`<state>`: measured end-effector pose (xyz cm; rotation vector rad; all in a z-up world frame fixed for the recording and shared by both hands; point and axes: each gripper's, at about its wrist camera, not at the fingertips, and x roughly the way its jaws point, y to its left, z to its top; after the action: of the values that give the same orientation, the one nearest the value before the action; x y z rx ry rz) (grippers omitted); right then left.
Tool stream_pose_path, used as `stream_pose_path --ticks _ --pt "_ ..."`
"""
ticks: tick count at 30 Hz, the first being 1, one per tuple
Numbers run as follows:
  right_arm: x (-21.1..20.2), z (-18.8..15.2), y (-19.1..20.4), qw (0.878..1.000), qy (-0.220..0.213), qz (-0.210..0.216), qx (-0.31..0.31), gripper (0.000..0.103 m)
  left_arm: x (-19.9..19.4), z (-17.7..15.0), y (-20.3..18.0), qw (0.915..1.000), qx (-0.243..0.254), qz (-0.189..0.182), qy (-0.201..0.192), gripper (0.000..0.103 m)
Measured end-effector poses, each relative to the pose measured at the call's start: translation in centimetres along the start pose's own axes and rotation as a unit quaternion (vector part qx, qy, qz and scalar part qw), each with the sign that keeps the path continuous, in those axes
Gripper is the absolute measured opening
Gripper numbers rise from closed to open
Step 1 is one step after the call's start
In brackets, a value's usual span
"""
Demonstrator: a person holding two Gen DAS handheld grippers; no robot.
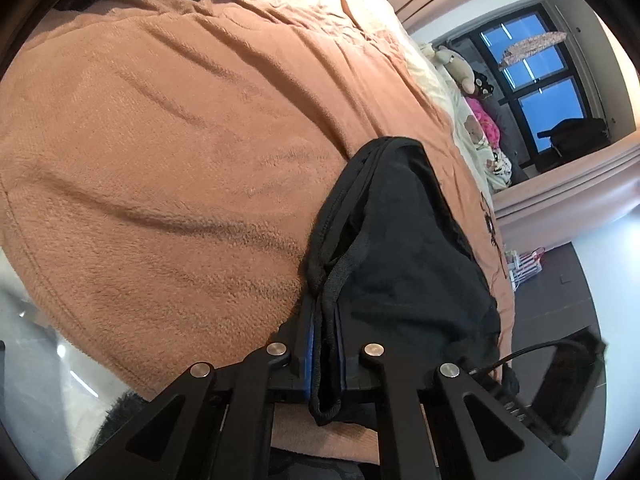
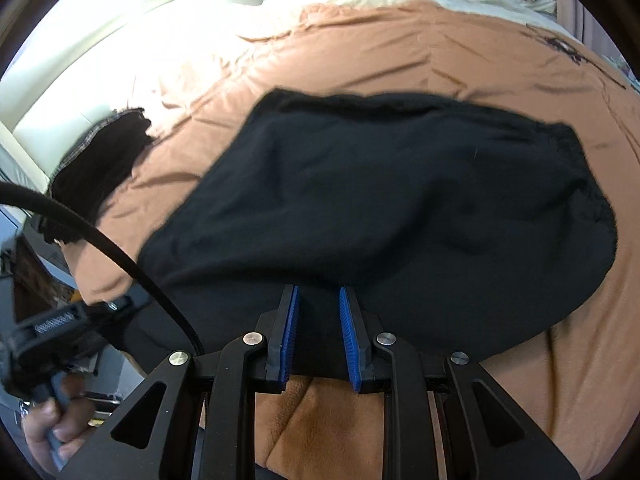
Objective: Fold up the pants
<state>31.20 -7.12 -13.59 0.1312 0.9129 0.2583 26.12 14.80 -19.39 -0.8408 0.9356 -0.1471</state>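
Black pants (image 2: 380, 200) on tan blanket (image 1: 180, 160)

Black hand-held gripper (image 2: 319, 336), blue ribbed pads (image 2: 349, 338), silver screws (image 2: 252, 338), black cable (image 2: 120, 256)

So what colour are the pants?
Black pants, seen best in the right wrist view, on the brown blanket.

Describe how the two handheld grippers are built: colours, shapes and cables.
Both the left gripper and the right gripper are matte black, with angular linkage arms, triangular cut-outs and round silver pivot pins. The fingers carry ribbed blue pads. A black braided cable arcs from the left unit's black handle, which a hand grips.
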Motion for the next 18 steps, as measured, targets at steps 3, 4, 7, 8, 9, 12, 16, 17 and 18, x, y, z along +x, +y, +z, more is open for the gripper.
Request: stream_pose_path --ticks 3,4,7,8,9,12,16,17,18 --pt "0.7 -1.0 0.6 1.000 0.021 0.011 0.001 0.019 -0.7 0.1 0.2 0.9999 -0.008 -0.009 -0.004 0.008" --pt "0.8 -1.0 0.7 1.000 0.024 0.017 0.002 0.019 -0.8 0.2 0.3 0.9999 -0.011 -0.010 -0.004 0.008" --pt "0.6 -0.5 1.0 1.000 0.021 0.016 0.001 0.018 -1.0 0.3 0.4 0.9997 -0.020 -0.009 -0.005 0.008" --pt "0.4 -0.2 1.1 1.000 0.017 0.014 0.000 0.018 -1.1 0.3 0.3 0.9997 -0.023 -0.007 -0.007 0.008" --pt "0.3 0.3 1.0 1.000 0.014 0.013 0.000 0.018 -1.1 0.3 0.4 0.9996 -0.028 -0.006 -0.009 0.008" --pt "0.6 1.8 1.0 1.000 0.007 0.001 -0.003 0.018 -1.1 0.4 0.4 0.9992 -0.037 -0.004 -0.010 0.008" --pt "2.5 3.7 0.6 1.000 0.010 -0.015 0.005 0.018 -1.1 0.4 0.4 0.9992 -0.039 0.001 -0.010 0.008" --pt "3.0 4.1 0.4 1.000 0.012 -0.018 0.006 0.018 -1.1 0.4 0.5 0.9992 -0.040 0.002 -0.009 0.008" --pt "3.5 4.5 0.4 1.000 0.016 -0.021 0.007 0.018 -1.1 0.4 0.4 0.9992 -0.039 0.004 -0.009 0.008"
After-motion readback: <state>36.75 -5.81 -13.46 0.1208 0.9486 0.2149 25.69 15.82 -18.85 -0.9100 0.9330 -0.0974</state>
